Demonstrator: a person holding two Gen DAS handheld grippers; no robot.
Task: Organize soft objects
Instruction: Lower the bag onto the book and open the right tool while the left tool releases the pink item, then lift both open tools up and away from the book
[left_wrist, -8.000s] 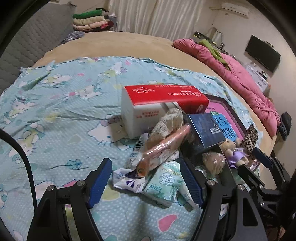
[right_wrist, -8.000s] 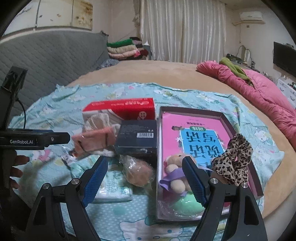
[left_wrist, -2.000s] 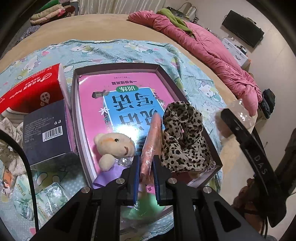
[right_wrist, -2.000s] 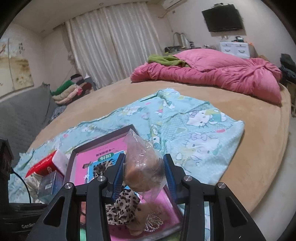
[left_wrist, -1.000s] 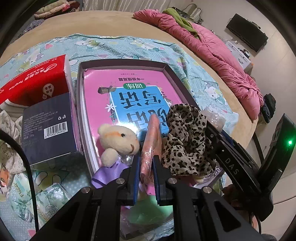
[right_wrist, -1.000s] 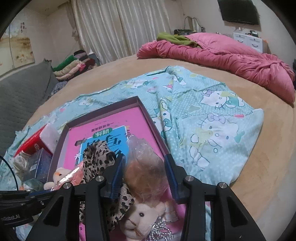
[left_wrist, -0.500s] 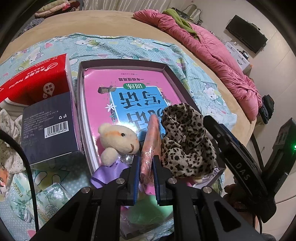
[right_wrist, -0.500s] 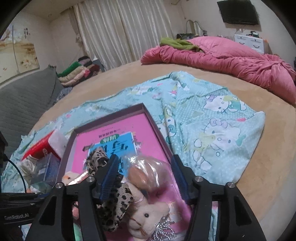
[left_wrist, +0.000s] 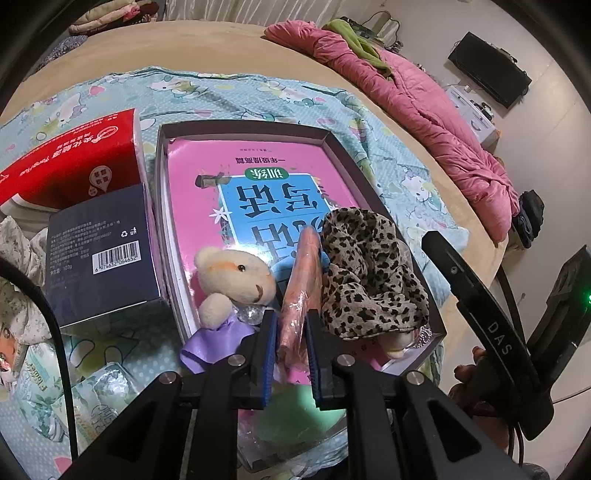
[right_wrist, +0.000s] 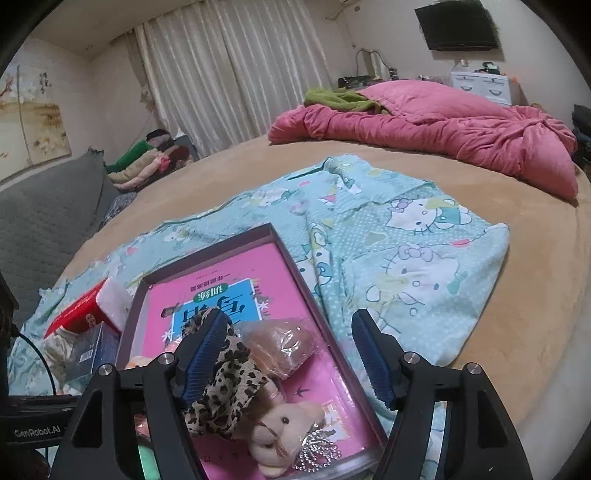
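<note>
Low centre of frame, the left gripper (left_wrist: 290, 345) pinches the crinkly, squashy, light pink wrapped roll (left_wrist: 298, 291) near its end, while the right gripper (right_wrist: 286, 363) hangs wide open above the slippery bagged plush (right_wrist: 282, 347) in the box (right_wrist: 295, 269).

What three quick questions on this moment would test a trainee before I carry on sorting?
1. True or false: the left gripper is shut on the wrapped orange item.
2. Which lies in the tray, just beyond the open right gripper? A) red tissue box B) bagged brown plush C) dark blue box
3. Fill in: in the left wrist view, the leopard-print scrunchie lies to the ___ of the orange item.

Key: 1 true; 2 B; 3 right.
</note>
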